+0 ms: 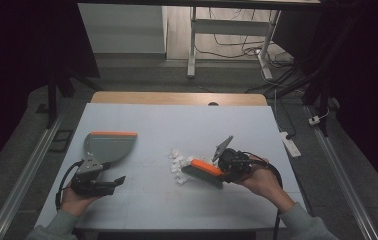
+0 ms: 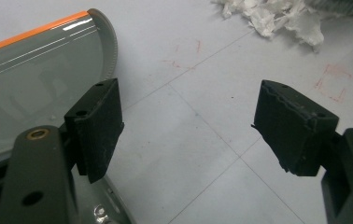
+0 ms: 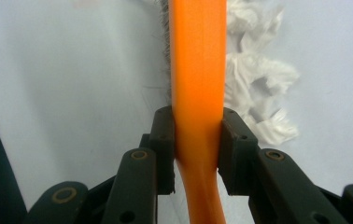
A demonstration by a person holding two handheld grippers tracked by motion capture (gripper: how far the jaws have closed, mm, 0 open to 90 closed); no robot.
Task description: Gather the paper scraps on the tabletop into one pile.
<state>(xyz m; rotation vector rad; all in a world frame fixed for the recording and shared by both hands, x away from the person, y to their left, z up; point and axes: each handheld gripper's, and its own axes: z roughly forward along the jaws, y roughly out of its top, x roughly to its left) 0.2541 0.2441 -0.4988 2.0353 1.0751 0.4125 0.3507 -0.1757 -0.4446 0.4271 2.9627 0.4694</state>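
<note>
Brush (image 3: 198, 70), orange-backed with dark bristles, sits clamped between the two black jaws of the right gripper (image 3: 197, 149), whose pads press on its narrow handle from either side. In the high view the brush (image 1: 204, 171) is right of the table's middle, its bristle edge down on the white table (image 1: 177, 125) and touching a heap of torn white paper scraps (image 1: 179, 164) on its left. One grey dustpan (image 1: 108, 145) with an orange front lip lies on the left part of the table, well apart from the scraps. The left gripper (image 2: 188, 126) has its jaws spread wide with only bare tabletop between them; the dustpan (image 2: 34, 79) lies just beside its left jaw, not gripped. Counted: one brush, one dustpan, one heap of scraps, two grippers.
</note>
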